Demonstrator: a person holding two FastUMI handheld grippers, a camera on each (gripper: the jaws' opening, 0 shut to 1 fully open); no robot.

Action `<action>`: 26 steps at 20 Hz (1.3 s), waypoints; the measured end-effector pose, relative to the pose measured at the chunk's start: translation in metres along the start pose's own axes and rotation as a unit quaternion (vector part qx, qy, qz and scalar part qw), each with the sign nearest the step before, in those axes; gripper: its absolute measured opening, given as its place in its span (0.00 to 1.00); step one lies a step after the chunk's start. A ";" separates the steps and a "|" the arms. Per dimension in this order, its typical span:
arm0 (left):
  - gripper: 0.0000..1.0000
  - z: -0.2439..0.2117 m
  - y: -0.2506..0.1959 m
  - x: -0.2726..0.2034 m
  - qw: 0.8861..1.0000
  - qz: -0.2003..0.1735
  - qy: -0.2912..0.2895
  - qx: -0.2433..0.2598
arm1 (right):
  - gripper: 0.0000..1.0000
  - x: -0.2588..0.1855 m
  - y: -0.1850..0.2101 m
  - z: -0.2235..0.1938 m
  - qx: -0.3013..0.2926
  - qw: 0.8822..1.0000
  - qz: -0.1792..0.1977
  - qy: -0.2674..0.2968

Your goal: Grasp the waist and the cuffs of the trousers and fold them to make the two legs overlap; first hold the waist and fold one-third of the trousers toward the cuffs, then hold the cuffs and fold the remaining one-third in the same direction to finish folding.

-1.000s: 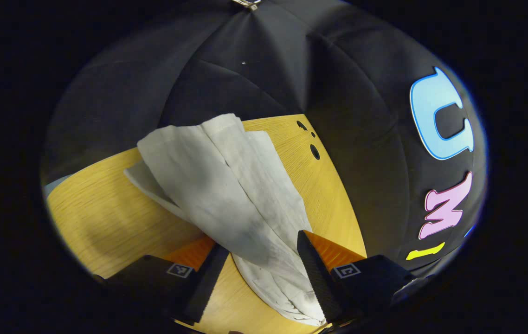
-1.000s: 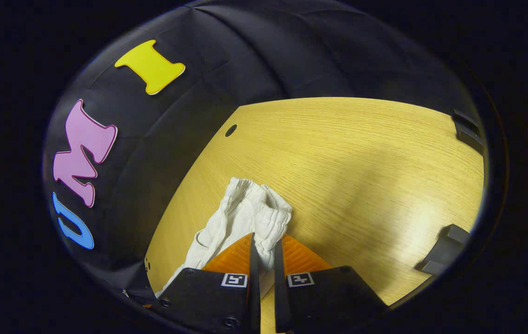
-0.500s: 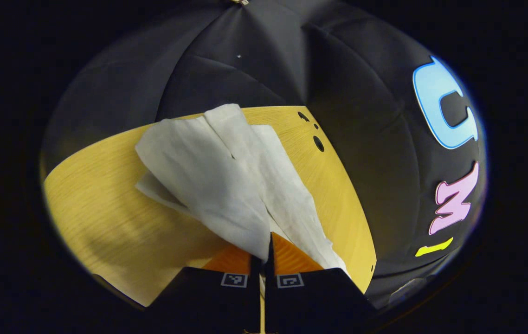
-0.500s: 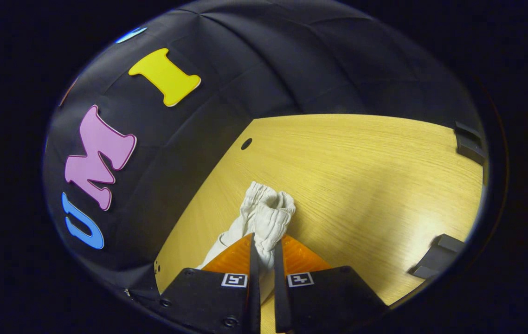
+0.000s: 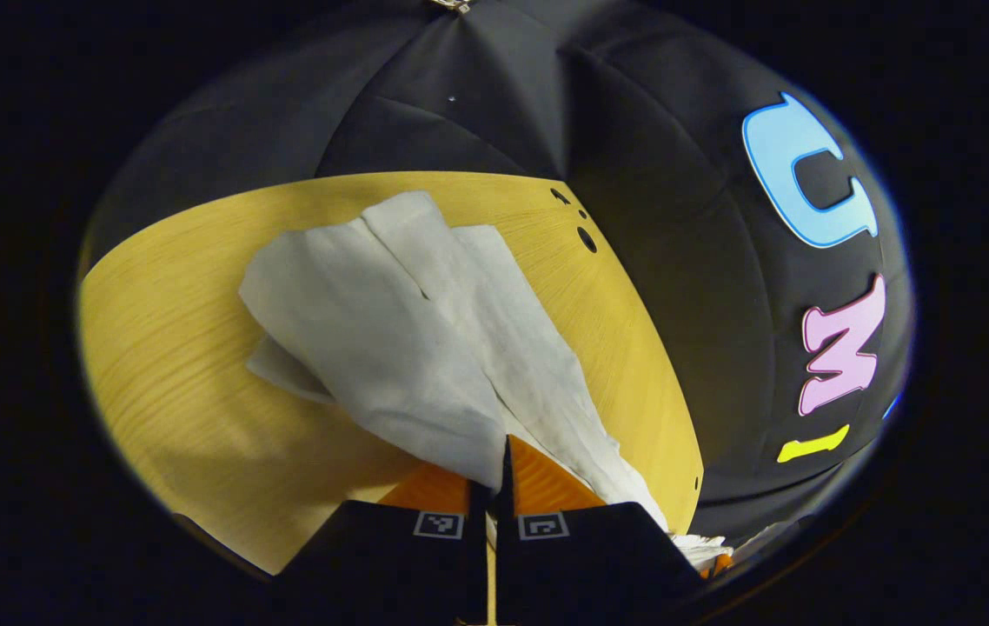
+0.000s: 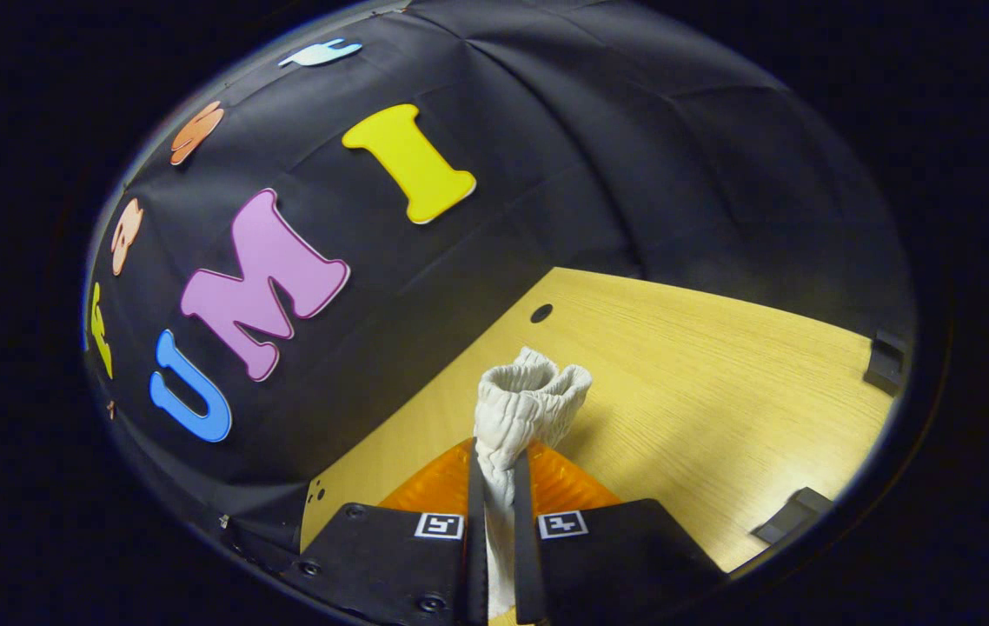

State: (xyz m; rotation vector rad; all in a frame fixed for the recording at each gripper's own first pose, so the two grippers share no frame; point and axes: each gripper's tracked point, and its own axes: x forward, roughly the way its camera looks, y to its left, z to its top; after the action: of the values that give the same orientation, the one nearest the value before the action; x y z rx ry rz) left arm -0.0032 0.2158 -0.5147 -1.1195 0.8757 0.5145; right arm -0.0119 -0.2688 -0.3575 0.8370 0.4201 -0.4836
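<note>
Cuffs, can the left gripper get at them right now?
Probably not: the left gripper is shut on the trousers, and the cuffs lie at their far end.

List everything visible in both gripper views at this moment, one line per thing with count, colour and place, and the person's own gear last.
trousers: one, white, legs spread across the table; gathered waistband bunched upright between the right claw's fingers
table: one, light wood, under the trousers
holes: a few, dark, in the tabletop near the wall
brackets: two, black, at the table's edge
left claw: shut on a trouser leg
right claw: shut on the waistband
</note>
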 end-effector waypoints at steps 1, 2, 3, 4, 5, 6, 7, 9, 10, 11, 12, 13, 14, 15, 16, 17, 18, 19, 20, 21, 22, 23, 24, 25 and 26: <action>0.09 -0.004 -0.001 -0.002 1.000 0.000 0.001 0.000 | 0.16 -0.001 0.011 0.002 -0.004 1.000 0.010 -0.002; 0.09 -0.010 -0.003 -0.003 1.000 -0.001 0.001 -0.001 | 0.16 -0.003 0.025 0.004 -0.009 1.000 0.020 -0.004; 0.09 -0.014 -0.004 -0.004 1.000 -0.002 0.002 -0.001 | 0.16 -0.004 0.040 0.004 -0.010 0.999 0.033 -0.003; 0.09 -0.020 -0.005 -0.003 1.000 -0.003 0.002 0.000 | 0.16 -0.004 0.055 0.003 -0.015 0.999 0.044 -0.003; 0.09 -0.025 -0.007 -0.004 1.000 -0.004 0.003 0.001 | 0.17 -0.005 0.069 0.002 -0.029 0.998 0.054 -0.001; 0.09 -0.031 -0.009 -0.005 1.000 -0.005 0.004 0.003 | 0.16 -0.006 0.083 -0.002 -0.047 0.997 0.063 0.002; 0.09 -0.035 -0.011 -0.006 1.000 -0.005 0.005 0.004 | 0.16 -0.006 0.096 -0.009 -0.070 0.995 0.071 0.007; 0.09 -0.044 -0.015 -0.005 1.000 -0.006 0.006 0.004 | 0.16 -0.005 0.127 -0.028 -0.111 0.989 0.094 0.024; 0.09 -0.050 -0.016 -0.006 1.000 -0.007 0.006 0.004 | 0.16 -0.006 0.137 -0.038 -0.123 0.986 0.104 0.032; 0.09 -0.053 -0.018 -0.007 1.000 -0.009 0.007 0.003 | 0.16 -0.010 0.149 -0.052 -0.137 0.983 0.115 0.045; 0.06 -0.057 -0.019 -0.006 1.000 -0.011 0.006 0.001 | 0.16 -0.010 0.158 -0.065 -0.145 0.980 0.124 0.054; 0.09 -0.059 -0.020 -0.006 1.000 -0.013 0.005 -0.001 | 0.16 -0.010 0.167 -0.079 -0.153 0.977 0.135 0.068; 0.09 -0.062 -0.020 -0.006 1.000 -0.014 0.004 -0.004 | 0.16 -0.008 0.173 -0.096 -0.160 0.973 0.143 0.082; 0.09 -0.064 -0.021 -0.007 1.000 -0.015 0.004 -0.008 | 0.16 -0.007 0.179 -0.112 -0.166 0.970 0.149 0.093; 0.09 -0.067 -0.021 -0.007 1.000 -0.016 0.004 -0.010 | 0.16 -0.006 0.181 -0.129 -0.176 0.966 0.155 0.107; 0.09 -0.068 -0.021 -0.008 1.000 -0.016 0.004 -0.012 | 0.16 -0.007 0.184 -0.147 -0.187 0.962 0.158 0.122; 0.09 -0.069 -0.021 -0.008 1.000 -0.015 0.004 -0.013 | 0.16 -0.007 0.186 -0.165 -0.198 0.957 0.162 0.137; 0.09 -0.069 -0.021 -0.008 1.000 -0.015 0.004 -0.014 | 0.11 -0.005 0.188 -0.182 -0.207 0.952 0.167 0.153; 0.09 -0.069 -0.021 -0.007 1.000 -0.014 0.004 -0.013 | 0.17 -0.005 0.191 -0.201 -0.217 0.945 0.173 0.172; 0.09 -0.069 -0.020 -0.008 1.000 -0.013 0.005 -0.012 | 0.17 -0.006 0.189 -0.221 -0.226 0.938 0.177 0.192; 0.09 -0.070 -0.020 -0.007 1.000 -0.012 0.005 -0.011 | 0.16 -0.009 0.186 -0.240 -0.233 0.931 0.179 0.217; 0.09 -0.068 -0.020 -0.006 1.000 -0.012 0.005 -0.011 | 0.18 -0.018 0.187 -0.260 -0.231 0.923 0.187 0.246; 0.09 -0.070 -0.021 -0.006 1.000 -0.012 0.005 -0.011 | 0.23 -0.025 0.189 -0.278 -0.226 0.914 0.197 0.272; 0.09 -0.069 -0.020 -0.006 1.000 -0.013 0.005 -0.013 | 0.26 -0.036 0.194 -0.292 -0.215 0.907 0.210 0.295; 0.09 -0.070 -0.019 -0.007 1.000 -0.013 0.005 -0.015 | 0.42 -0.046 0.204 -0.302 -0.196 0.900 0.231 0.314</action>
State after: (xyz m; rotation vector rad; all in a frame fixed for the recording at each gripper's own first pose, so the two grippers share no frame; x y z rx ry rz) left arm -0.0167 0.1441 -0.5105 -1.1605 0.8637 0.5015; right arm 0.0157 0.0957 -0.3919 0.6505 0.8541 0.3318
